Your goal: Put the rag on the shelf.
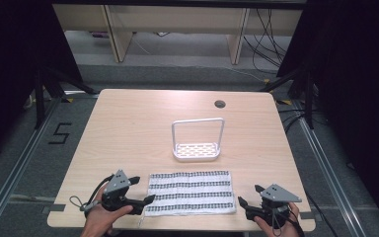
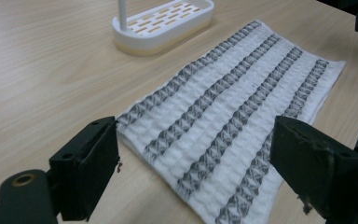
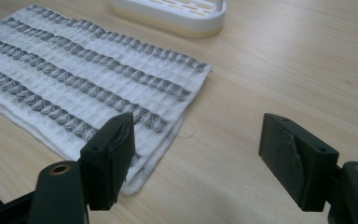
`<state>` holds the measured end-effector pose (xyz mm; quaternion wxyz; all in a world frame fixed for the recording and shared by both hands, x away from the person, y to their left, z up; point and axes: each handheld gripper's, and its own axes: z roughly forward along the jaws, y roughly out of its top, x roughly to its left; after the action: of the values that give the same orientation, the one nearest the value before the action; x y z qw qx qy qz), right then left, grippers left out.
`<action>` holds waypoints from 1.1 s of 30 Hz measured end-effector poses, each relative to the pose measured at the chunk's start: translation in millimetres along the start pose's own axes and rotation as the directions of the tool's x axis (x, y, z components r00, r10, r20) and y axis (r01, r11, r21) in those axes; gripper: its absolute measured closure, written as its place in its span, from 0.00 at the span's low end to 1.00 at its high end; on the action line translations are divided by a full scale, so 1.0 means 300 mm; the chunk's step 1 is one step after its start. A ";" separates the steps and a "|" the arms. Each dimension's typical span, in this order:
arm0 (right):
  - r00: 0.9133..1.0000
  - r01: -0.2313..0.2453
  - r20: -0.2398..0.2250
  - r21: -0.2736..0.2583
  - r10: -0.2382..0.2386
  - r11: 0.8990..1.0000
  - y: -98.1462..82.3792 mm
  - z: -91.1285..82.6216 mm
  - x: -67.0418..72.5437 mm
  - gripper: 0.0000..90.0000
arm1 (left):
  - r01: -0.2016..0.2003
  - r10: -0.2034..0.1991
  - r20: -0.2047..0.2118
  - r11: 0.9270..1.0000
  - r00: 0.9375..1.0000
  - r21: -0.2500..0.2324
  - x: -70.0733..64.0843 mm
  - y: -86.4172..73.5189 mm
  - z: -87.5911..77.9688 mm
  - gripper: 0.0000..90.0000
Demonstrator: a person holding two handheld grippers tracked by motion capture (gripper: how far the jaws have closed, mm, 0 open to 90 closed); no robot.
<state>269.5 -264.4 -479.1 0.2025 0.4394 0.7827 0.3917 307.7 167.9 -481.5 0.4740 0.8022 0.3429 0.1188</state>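
Wood table (image 1: 128,128), grey floor (image 1: 10,163).

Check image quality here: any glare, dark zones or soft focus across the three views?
High view: the far half of the table is washed pale by overhead light, surroundings fall to black. Left gripper view: cloth weave is crisp, the white rack slightly soft, the close-up jaws dark. Right gripper view: even light, faint sheen on the wood, jaws a bit blurred.

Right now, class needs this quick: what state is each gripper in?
Left gripper: open, holding nothing, jaws either side of the cloth's end.
Right gripper: open, holding nothing.
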 end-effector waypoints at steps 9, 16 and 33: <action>0.999 0.018 -0.035 0.004 -0.018 1.000 0.001 0.002 0.025 0.38 | -0.108 0.103 0.071 0.992 0.992 0.071 -0.049 0.142 0.184 0.24; 0.997 0.046 -0.063 0.023 -0.045 0.999 0.002 0.008 0.041 0.44 | -0.142 0.133 0.105 0.987 0.985 0.080 -0.094 0.240 0.313 0.23; 0.990 0.112 -0.104 0.151 -0.097 0.982 -0.017 0.083 0.079 0.52 | -0.271 0.233 0.203 0.945 0.951 0.183 -0.199 0.342 0.624 0.30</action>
<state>270.6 -235.1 -497.8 0.1497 0.3928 0.8417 0.3388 405.2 -31.2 -484.9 0.3971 0.8922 0.2038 0.0696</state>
